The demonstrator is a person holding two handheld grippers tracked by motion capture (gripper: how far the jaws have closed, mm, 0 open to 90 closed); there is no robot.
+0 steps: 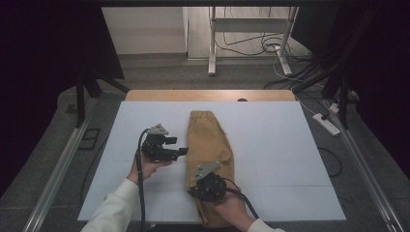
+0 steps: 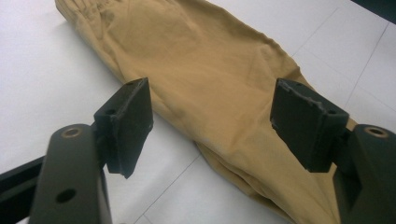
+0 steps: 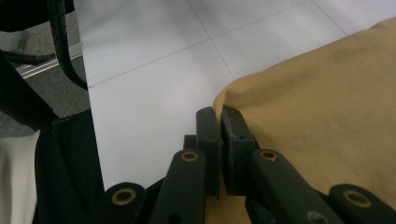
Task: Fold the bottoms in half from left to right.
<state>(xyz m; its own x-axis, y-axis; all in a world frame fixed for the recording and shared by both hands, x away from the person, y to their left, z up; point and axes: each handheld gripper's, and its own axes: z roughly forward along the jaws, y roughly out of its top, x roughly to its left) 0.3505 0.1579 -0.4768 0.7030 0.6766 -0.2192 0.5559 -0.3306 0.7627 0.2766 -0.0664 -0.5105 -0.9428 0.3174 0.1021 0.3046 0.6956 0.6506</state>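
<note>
A tan garment (image 1: 208, 140), folded into a long narrow strip, lies down the middle of the white table cover (image 1: 280, 145). My left gripper (image 1: 180, 146) hovers open just left of the strip's middle. In the left gripper view its jaws stand wide apart over the tan cloth (image 2: 210, 79), with nothing pressed between the left gripper (image 2: 217, 123) pads. My right gripper (image 1: 192, 189) sits at the strip's near left edge. In the right gripper view the right gripper (image 3: 219, 116) is shut, pinching the edge of the tan fabric (image 3: 317, 107).
The wooden table edge (image 1: 208, 94) shows beyond the white cover. Metal rails (image 1: 58, 169) run along both sides. A power strip (image 1: 326, 123) and cables lie on the floor at right, and desk legs (image 1: 212, 43) stand behind the table.
</note>
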